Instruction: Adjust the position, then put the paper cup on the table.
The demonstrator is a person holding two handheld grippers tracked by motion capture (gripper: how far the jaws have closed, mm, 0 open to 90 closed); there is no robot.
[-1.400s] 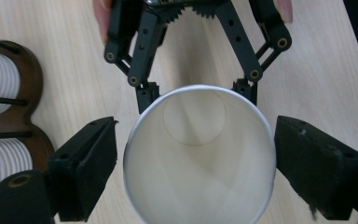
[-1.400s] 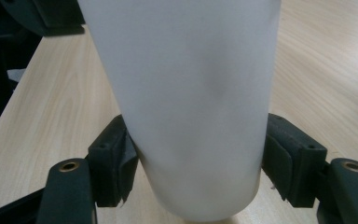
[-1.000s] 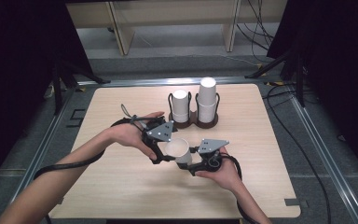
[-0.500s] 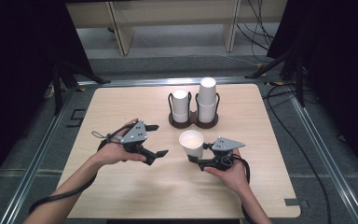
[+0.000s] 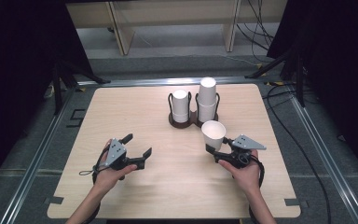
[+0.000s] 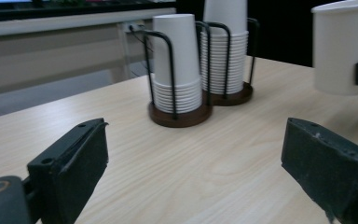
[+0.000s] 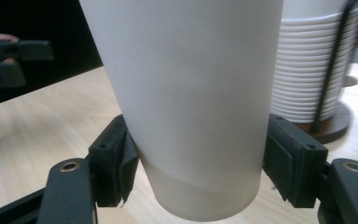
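My right hand-held gripper (image 5: 213, 150) is clenched on a single white paper cup (image 5: 213, 135), its two pads pressing the lower wall on either side, just above the base; in the right gripper view the cup (image 7: 186, 93) sits squarely between the jaws. The cup stands upright, mouth up, its long axis vertical, over the right half of the desk (image 5: 135, 112), just near of the cup holder (image 5: 193, 119).

My left hand-held gripper (image 5: 137, 150) sits at the near left of the desk, released, jaws spread wide with nothing between them and touching nothing I can see. It points toward the far right, at the holder.

The holder has two wire cradles on dark round bases, each with a stack of white cups standing mouth down: a shorter stack (image 5: 180, 106) at left and a taller stack (image 5: 206, 99) at right.

I can read no printing or label on the cups or the holder.
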